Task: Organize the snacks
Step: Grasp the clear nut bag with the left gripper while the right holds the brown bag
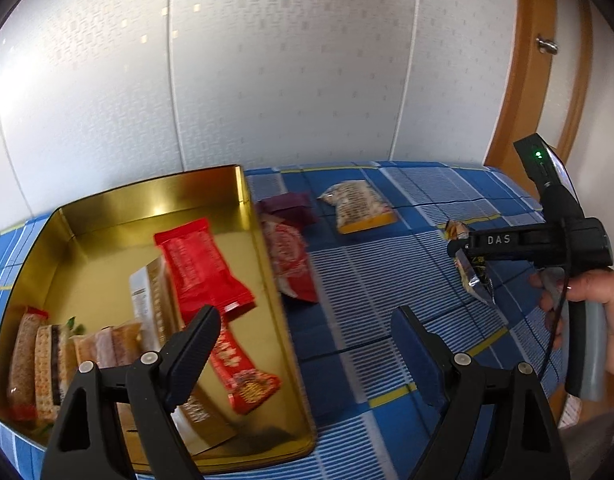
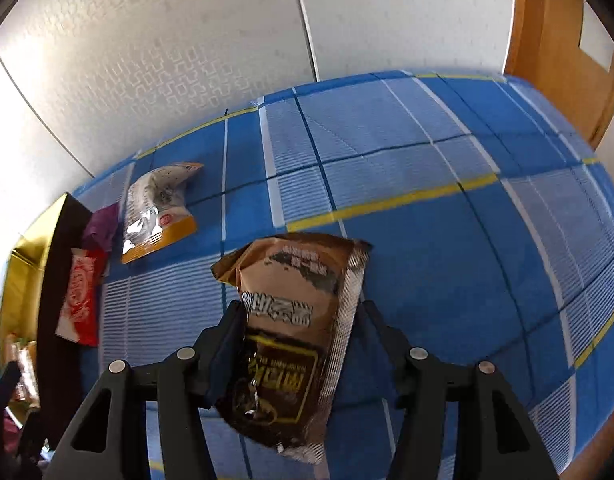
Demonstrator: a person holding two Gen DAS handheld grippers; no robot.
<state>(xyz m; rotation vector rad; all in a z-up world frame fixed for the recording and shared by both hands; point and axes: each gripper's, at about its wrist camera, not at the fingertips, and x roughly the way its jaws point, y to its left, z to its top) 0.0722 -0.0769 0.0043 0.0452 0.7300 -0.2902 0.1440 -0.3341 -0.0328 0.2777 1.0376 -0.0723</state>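
My right gripper (image 2: 303, 320) is pinching a brown snack packet (image 2: 295, 320) between its fingers, lifted above the blue checked cloth (image 2: 427, 152); from the left wrist view I see the same gripper out to the right, with the packet hanging from it. My left gripper (image 1: 307, 336) hangs with its fingers spread wide and nothing between them, over the right wall of the gold tin (image 1: 267, 280). Inside the tin lie a red wrapper (image 1: 203, 272), a second red packet (image 1: 243, 372) and a row of small bars (image 1: 47, 360) at the left end. On the cloth just beside the tin sit a red-and-white packet (image 1: 291, 264) and a purple one (image 1: 291, 206) — farther out, a yellow-edged bag (image 1: 359, 206).
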